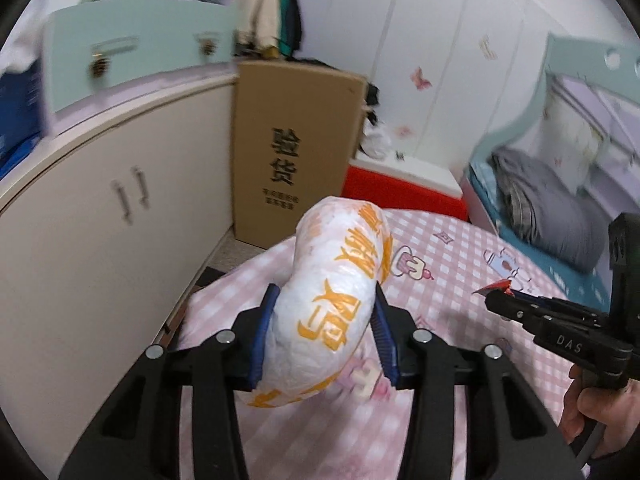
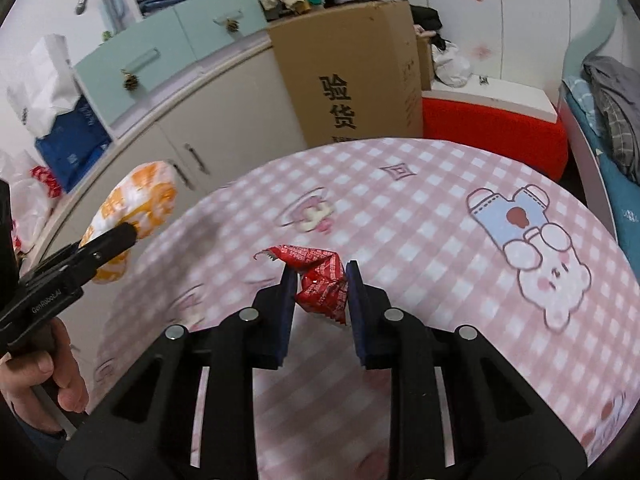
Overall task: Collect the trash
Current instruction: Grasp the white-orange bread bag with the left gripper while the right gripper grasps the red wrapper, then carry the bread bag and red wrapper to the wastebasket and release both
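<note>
The white-and-orange wrapper sits clamped in my left claw, lifted off the pink checked surface. My right claw is pinched on the red wrapper, just above the cloth. Both pieces are picked up; I see no bin, so dropping them off remains.

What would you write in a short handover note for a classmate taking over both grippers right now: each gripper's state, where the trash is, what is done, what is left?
Left gripper: shut on the white and orange bag, held up off the pink checked cloth.
Right gripper: shut on the red wrapper, just above the cloth.
Done: both pieces of trash are gripped; no other loose trash shows on the cloth.
Left: carry both to a bin. None is visible in either view, so find one first.
</note>
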The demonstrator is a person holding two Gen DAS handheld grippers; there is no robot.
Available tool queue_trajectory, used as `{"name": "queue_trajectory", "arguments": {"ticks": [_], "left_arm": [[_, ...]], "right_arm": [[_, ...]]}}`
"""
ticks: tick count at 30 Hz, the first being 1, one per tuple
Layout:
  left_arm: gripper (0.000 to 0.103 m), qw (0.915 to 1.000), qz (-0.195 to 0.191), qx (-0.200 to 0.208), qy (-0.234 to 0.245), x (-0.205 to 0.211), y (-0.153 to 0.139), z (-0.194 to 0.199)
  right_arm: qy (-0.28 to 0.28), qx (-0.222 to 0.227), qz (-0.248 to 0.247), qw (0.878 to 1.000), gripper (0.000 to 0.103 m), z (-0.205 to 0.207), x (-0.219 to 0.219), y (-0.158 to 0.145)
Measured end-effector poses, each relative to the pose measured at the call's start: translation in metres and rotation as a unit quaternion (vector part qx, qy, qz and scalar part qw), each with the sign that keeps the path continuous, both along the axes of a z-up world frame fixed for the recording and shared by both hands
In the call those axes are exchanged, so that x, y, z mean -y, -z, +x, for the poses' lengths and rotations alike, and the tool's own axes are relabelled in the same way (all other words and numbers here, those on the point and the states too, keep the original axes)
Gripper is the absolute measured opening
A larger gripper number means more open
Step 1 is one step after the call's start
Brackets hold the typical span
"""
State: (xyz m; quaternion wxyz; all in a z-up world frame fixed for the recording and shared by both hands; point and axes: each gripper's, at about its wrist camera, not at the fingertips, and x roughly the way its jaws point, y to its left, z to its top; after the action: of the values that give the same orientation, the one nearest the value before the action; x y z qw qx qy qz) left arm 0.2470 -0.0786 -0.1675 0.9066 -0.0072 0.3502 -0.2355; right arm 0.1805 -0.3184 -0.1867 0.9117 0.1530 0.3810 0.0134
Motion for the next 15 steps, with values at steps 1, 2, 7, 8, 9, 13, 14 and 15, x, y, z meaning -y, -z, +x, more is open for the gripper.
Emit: {"name": "queue_trajectory", "arguments": {"ticks": [1,2,7,8,9,13,14,15], "left_arm": [[0.044,0.9999,-0.008,0.003,-0.010,-0.012,-0.004,-0.009],[0.044,0.9997,-0.014,0.006,-0.020,-0.025,-0.009,-0.019],[0.044,0.9975,-0.027,0.026,-0.061,-0.078,-0.025,-0.056],[0.044,0.9968,-0.027,0.029,-0.070,-0.088,-0.028,-0.061],[0.044,0.9959,-0.028,0.032,-0.080,-0.100,-0.029,-0.068],[0.044,0.9899,-0.032,0.034,-0.134,-0.156,-0.026,-0.091],[0.044,0.9879,-0.035,0.030,-0.148,-0.169,-0.022,-0.094],[0.044,0.9851,-0.037,0.023,-0.166,-0.186,-0.016,-0.098]], "right_arm": [[-0.006,0.007,0.002,1.000,0.025,-0.007,-0.009,-0.007],[-0.009,0.010,0.002,1.000,0.025,-0.010,-0.014,-0.011],[-0.035,0.026,0.009,0.999,0.025,-0.024,-0.050,-0.033],[-0.042,0.029,0.012,0.999,0.025,-0.025,-0.057,-0.037],[-0.050,0.032,0.014,0.998,0.025,-0.026,-0.066,-0.040],[-0.095,0.046,0.021,0.994,0.025,-0.025,-0.111,-0.055],[-0.108,0.047,0.024,0.993,0.025,-0.024,-0.124,-0.057],[-0.120,0.048,0.027,0.991,0.025,-0.021,-0.136,-0.059]]}}
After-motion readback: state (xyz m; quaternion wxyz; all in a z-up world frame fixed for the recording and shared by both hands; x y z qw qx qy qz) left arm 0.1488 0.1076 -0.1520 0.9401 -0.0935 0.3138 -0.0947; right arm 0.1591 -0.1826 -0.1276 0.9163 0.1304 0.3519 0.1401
